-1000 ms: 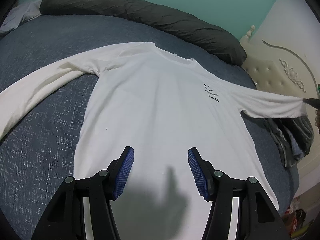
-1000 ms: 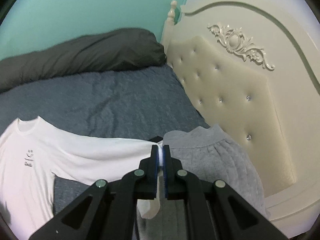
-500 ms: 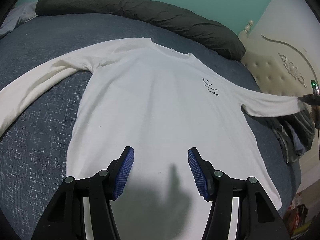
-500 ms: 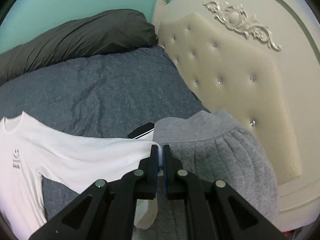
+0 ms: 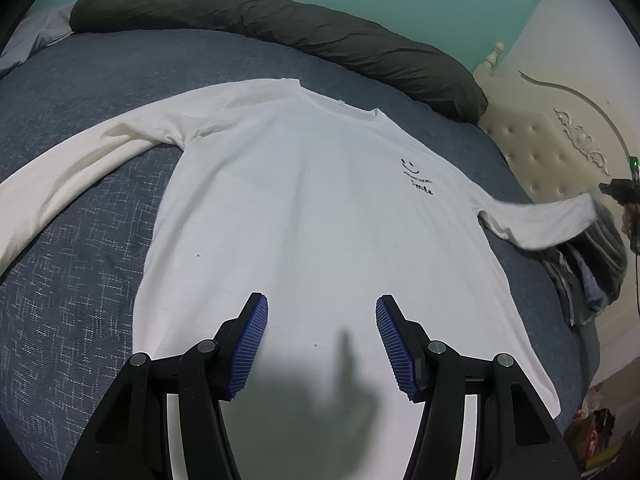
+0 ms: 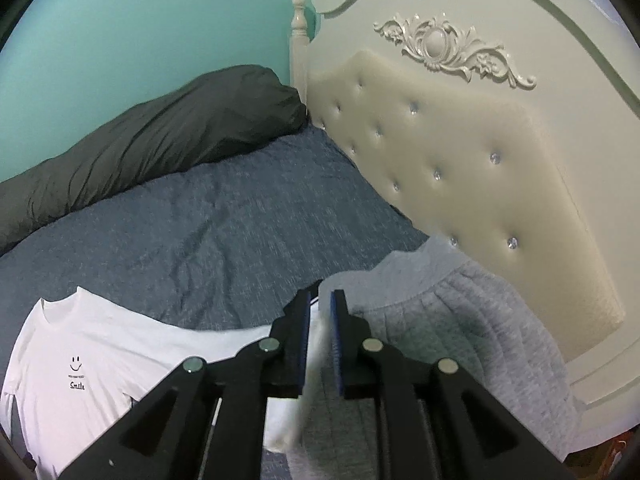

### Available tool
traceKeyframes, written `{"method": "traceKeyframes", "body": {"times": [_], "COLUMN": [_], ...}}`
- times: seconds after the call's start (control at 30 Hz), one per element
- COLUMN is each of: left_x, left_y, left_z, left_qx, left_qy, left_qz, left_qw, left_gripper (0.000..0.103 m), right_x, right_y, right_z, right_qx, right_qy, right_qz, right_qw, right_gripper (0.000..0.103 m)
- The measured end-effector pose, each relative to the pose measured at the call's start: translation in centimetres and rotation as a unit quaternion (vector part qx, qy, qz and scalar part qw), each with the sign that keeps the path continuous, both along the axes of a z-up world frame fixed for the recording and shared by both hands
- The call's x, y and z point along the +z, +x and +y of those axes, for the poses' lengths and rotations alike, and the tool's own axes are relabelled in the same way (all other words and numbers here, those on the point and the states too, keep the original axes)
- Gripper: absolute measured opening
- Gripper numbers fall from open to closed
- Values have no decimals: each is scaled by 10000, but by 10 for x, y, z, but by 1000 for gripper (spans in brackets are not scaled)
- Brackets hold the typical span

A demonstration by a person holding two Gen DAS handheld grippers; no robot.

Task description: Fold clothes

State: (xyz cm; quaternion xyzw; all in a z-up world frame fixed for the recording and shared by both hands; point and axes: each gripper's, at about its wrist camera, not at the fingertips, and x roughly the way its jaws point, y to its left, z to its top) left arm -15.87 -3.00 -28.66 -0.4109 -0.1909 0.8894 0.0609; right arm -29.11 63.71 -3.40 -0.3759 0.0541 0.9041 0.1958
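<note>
Since 1 second ago the right gripper has gone from pinching the sleeve cuff to letting go: its jaws are opening, with a narrow gap now showing, and the white cuff sits blurred in that gap, so the pads don't look like they're pressing it anymore. That view also rolled a bit.

Over on the left wrist view, the left gripper hangs with its 2 blue ribbed pads spread wide, nothing between them, just above the lower body of the white long-sleeved cotton shirt. Its shadow falls on the fabric right under it.

That shirt lies flat, front up, on the dark blue patterned bedspread. Body's long axis runs from the hem at 6 o'clock to the collar at about 12. Sleeves stretch out sideways, one toward 9 and one toward 3, where the right gripper shows at the frame edge, just past the cuff. Small black smiley print sits at roughly 1 o'clock on the chest.

A grey quilted garment lies just beside the right gripper, against the cream tufted headboard.
</note>
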Motion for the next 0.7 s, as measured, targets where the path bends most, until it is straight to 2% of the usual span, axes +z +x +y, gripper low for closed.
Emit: {"method": "traceKeyframes", "body": {"times": [0.4, 0.53, 0.7], "left_x": [4, 7, 17], "left_y": [2, 2, 6], "left_z": [0, 1, 3], "left_qx": [-11, -20, -63], "left_qy": [27, 60, 73], "left_qz": [56, 80, 142], "left_qw": [10000, 9999, 9999], "left_gripper": [61, 61, 61], "right_x": [4, -6, -27], "right_y": [12, 20, 37], "right_z": [-34, -55, -84], "right_qx": [437, 700, 1121], "right_qy": [38, 66, -183], "right_qz": [207, 92, -75], "right_qw": [9988, 9975, 9935], "right_gripper": [17, 25, 29]}}
